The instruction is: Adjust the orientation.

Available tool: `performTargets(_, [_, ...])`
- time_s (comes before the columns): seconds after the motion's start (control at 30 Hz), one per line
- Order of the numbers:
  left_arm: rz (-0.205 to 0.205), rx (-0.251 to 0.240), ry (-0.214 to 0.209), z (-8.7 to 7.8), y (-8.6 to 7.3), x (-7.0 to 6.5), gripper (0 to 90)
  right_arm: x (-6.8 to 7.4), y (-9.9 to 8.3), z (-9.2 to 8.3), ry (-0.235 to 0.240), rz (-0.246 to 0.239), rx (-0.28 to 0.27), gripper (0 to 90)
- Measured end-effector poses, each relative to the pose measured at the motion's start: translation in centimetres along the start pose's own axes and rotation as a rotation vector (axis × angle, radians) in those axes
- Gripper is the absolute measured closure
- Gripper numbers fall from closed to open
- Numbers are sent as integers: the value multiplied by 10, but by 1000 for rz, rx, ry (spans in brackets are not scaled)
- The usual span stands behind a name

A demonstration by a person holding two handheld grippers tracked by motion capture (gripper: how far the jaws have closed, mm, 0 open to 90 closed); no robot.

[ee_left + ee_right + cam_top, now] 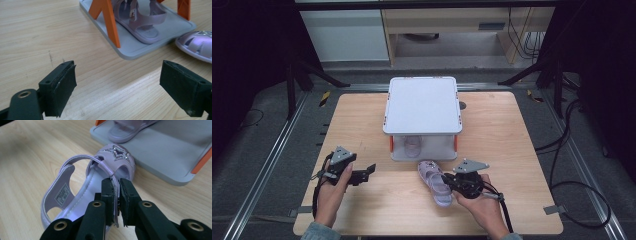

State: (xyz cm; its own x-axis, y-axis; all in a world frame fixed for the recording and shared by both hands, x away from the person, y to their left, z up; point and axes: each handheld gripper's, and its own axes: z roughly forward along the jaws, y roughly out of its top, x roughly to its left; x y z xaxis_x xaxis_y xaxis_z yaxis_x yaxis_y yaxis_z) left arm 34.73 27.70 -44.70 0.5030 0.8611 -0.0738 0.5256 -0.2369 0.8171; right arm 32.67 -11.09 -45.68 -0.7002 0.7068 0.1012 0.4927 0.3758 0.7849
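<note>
1. High view: both hands at my table edge. Left gripper [371, 170] jaws spread, over bare wood. Right gripper [446, 181] on lilac sandal [435, 181], just in front of grey rack [422, 106].
2. Left gripper view: jaws wide apart, nothing between; second sandal [140, 18] sits on rack base.
3. Right gripper view: jaws clamped on sandal's side wall.

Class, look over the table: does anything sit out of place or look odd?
One lilac sandal sits on the rack's lower shelf, while its mate lies on the table in front, pinched at its side wall by the right gripper. Nothing looks damaged.
</note>
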Motion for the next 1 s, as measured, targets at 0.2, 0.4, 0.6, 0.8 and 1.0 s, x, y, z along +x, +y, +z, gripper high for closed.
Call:
performTargets(0.2, [14,-11,-27,-6,17,-1,129,-4,5,1,-56,60,-53,824])
performTargets(0.4, [38,-18,-51,-12,34,-2,129,-8,12,4,-98,84,-70,823])
performTargets(0.6, [54,-21,-70,-18,49,-4,133,-12,17,8,-130,113,-96,823])
performTargets(0.8, [64,-29,-89,-22,68,-7,133,-13,22,16,-155,123,-112,823])
performTargets(1.0, [84,-50,-103,-28,91,-11,133,-11,24,25,-176,110,-119,823])
